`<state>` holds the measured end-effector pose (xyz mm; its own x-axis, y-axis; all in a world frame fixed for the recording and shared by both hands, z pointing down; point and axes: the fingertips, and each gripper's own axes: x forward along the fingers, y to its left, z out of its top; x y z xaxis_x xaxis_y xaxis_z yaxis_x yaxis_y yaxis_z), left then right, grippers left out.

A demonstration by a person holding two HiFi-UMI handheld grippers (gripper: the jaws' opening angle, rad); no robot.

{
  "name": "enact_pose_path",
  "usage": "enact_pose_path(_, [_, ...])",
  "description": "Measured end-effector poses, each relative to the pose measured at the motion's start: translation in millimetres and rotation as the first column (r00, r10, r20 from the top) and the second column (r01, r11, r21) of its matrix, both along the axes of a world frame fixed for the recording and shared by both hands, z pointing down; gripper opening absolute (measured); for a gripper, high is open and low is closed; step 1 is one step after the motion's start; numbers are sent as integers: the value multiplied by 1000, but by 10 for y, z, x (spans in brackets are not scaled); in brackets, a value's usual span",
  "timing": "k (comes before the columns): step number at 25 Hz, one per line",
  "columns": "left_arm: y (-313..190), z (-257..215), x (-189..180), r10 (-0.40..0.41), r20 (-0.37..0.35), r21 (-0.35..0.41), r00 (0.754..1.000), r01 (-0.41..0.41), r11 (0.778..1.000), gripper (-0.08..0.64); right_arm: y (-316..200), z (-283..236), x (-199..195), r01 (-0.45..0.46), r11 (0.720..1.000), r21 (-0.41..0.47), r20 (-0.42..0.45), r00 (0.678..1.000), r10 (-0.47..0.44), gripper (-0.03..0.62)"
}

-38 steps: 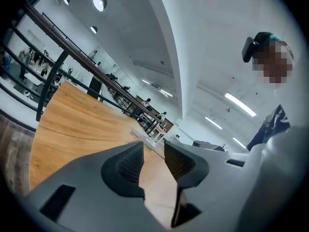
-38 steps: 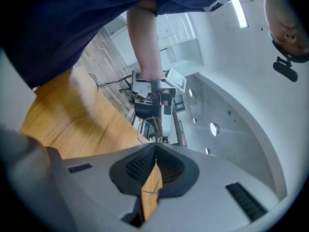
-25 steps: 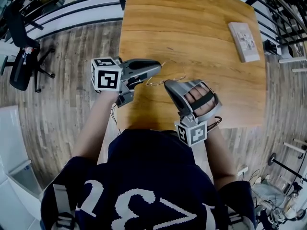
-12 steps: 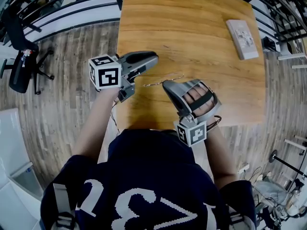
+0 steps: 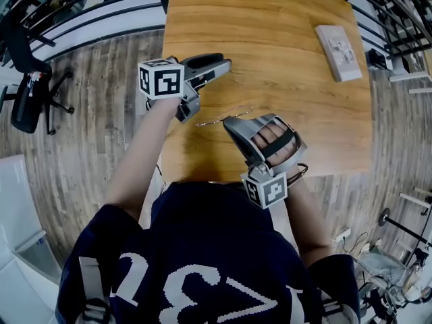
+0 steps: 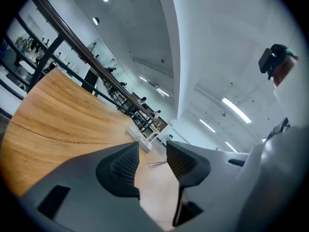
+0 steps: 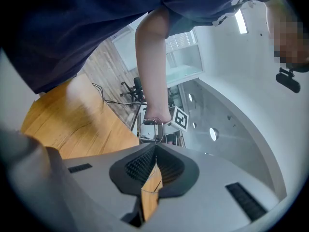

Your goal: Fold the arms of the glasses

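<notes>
2 grippers are at work over a wood table (image 5: 283, 32).

Head view: the glasses (image 5: 223, 116), a thin wire frame, sit at the table's near part, close to the near edge. Whether they rest on the wood or hang just above it cannot be told. The right gripper (image 5: 227, 121) meets the frame from the near side. The left gripper (image 5: 228, 63) stands apart from the glasses, farther up the table toward its left edge. Its marker cube (image 5: 162, 78) faces up. 1 book (image 5: 341, 51) lies well apart at the far right. 1 chair (image 5: 23, 79) stands on the floor at left. Neither jaw state can be settled from this view.

Left gripper view: the left gripper (image 6: 152, 151) has its jaws spread, having just been opening, and nothing is between the pads. Through the gap the glasses (image 6: 157, 164) show small and untouched, farther off on the table (image 6: 58, 115). The book (image 6: 138, 139) shows beyond.

Right gripper view: the right gripper (image 7: 155, 151) has its jaws pressed together on 1 wire of the glasses (image 7: 149, 129). 1 rim loop stands just past the tips. Only this view shows that pinch. Behind the rim are the person's forearm (image 7: 152, 66) and the left gripper's marker cube (image 7: 180, 118). The table (image 7: 72, 124) lies at lower left.
</notes>
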<state>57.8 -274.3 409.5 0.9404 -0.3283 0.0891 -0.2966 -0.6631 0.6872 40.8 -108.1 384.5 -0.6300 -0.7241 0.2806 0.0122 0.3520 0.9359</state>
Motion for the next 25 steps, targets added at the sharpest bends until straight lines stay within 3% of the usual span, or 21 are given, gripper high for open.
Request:
enact_pose_path(4, [42,53,137,56,-40,-45,998,-57,997,156,-10,14,15,-5,1000,-11,8,1000,5,28])
enact_pose_path(12, [152,93,-80,52,-78,-103,996,-60,993,77,-204,96,246,-101,991,-88,38,994,104,28])
enact_pose_path(21, [665,77,-100,163,-163,-125,973,-184,975,74,-383,269,394,-172,975,-143,31,983,179,28])
enact_pose_path(23, [696,100,-119,155,-142,-108,978,-171,979,74,-373,299,387,-168,976,-142,20,985,172,28])
enact_pose_path(25, [595,117,-204,80,-101,-73,992,-88,994,74,-342,306,363,-152,979,-139,7,988,155,28])
